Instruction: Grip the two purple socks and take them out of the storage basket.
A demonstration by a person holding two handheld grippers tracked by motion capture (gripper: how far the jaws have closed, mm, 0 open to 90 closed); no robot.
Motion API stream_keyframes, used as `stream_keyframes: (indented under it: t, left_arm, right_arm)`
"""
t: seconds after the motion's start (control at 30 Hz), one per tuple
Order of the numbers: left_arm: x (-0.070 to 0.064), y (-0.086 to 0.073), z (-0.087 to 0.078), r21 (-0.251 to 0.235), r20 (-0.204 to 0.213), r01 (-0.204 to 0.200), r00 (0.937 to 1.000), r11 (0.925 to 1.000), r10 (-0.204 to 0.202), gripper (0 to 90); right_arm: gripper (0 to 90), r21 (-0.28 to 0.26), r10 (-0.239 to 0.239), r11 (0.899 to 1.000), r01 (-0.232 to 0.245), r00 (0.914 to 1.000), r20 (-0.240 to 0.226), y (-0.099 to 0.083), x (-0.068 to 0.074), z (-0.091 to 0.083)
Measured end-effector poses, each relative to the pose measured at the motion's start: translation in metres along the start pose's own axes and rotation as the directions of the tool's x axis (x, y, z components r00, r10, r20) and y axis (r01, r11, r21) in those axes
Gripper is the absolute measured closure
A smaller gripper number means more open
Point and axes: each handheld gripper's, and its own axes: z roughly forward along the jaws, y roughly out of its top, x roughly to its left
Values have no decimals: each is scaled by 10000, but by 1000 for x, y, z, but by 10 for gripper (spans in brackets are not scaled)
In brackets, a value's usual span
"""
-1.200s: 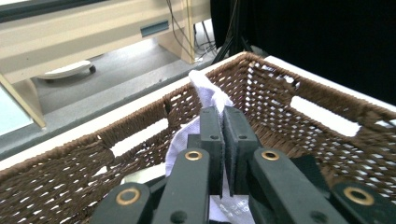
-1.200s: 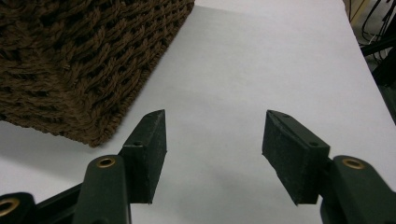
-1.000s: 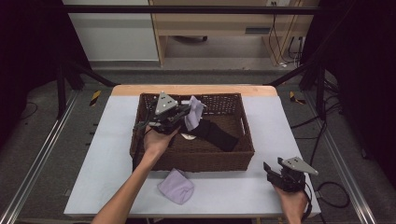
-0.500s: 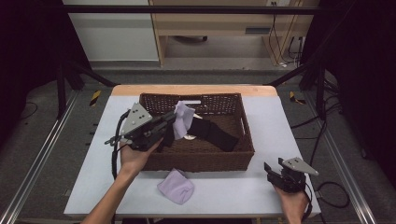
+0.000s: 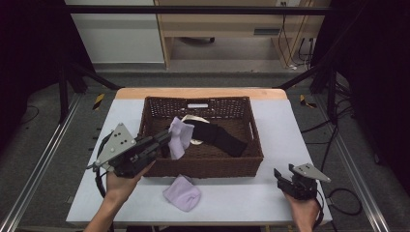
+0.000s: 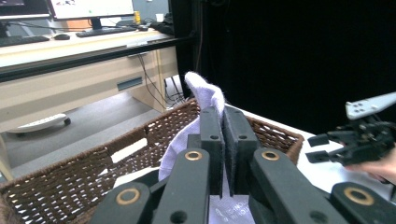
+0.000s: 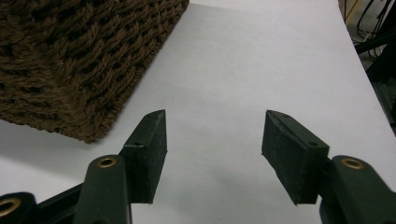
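My left gripper (image 5: 166,137) is shut on a pale lilac sock (image 5: 179,136) and holds it above the left side of the brown wicker basket (image 5: 251,126). In the left gripper view the jaws pinch the lilac sock (image 6: 204,94), whose end sticks up above them. A black sock (image 5: 220,137) and a cream one (image 5: 195,119) lie inside the basket. A second lilac sock (image 5: 183,193) rests on the white table in front of the basket. My right gripper (image 5: 285,175) stands open at the table's front right, with nothing between its jaws (image 7: 212,144).
The basket's corner (image 7: 74,65) lies left of my right gripper. The white table (image 5: 290,130) has bare room to the right of the basket. Metal frame rails run along both sides. A desk stands beyond the table.
My left gripper has pulled back toward the front left, carrying the lilac sock from the middle of the basket to its left edge. The right gripper has stayed put.
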Motion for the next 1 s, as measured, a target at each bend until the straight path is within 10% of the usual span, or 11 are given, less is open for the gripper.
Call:
stream_keyframes:
  t: [0.47, 1.0]
  left_arm:
    - [-29, -39, -19, 799, 813, -62, 9967, 9968, -4, 862]
    - [-47, -98, 29, 2688, 1445, 175, 9878, 9630, -582, 862]
  right_arm:
    - [406, 22, -17, 10000, 17, 10000, 6, -1, 0, -1]
    - [406, 105, -33, 9999, 33, 10000, -46, -1, 1, 0]
